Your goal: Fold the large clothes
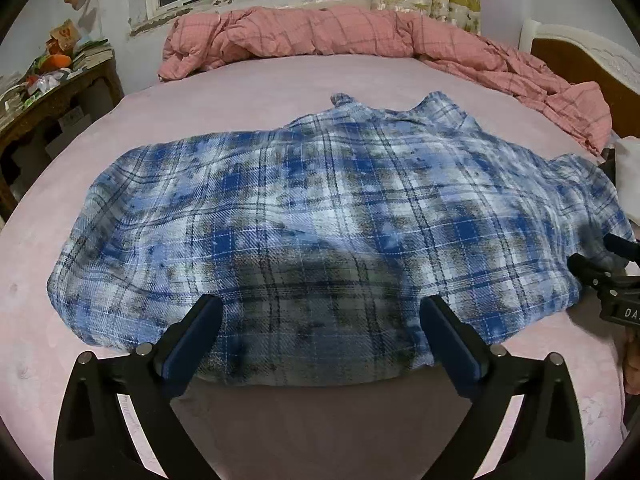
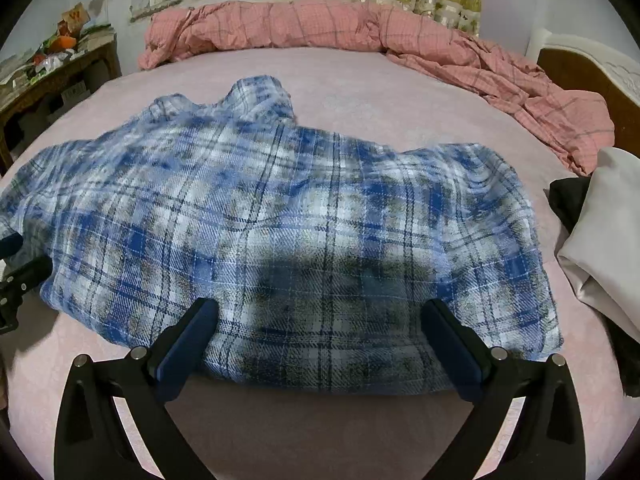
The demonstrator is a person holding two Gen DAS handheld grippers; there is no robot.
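Here, the scene is set out line by line.
Garment: a blue, white and grey plaid flannel shirt (image 1: 320, 216) is spread flat on a pink bedsheet (image 1: 248, 76); its collar is turned toward twelve o'clock and its near hem toward six o'clock.
Left gripper: the black two-finger left gripper (image 1: 320, 320) is held at six o'clock of the left wrist view, its jaws spread wide; the near hem is seen between the blue pads (image 1: 192, 344), but no pinch on the cloth is shown.
Right gripper: the black two-finger right gripper (image 2: 320, 320) is likewise held wide over the hem in its own view; no cloth is pressed by its pads (image 2: 452, 344).
Bedding: a crumpled pink checked quilt (image 1: 320, 36) is heaped from twelve round to two o'clock, well apart from the shirt.
Side clothes: a pale grey folded cloth (image 2: 604, 232) and a black cloth (image 2: 568, 200) are seen at three o'clock in the right wrist view, beside the shirt.
Desk: a cluttered wooden side table (image 1: 52, 96) is placed at ten o'clock.
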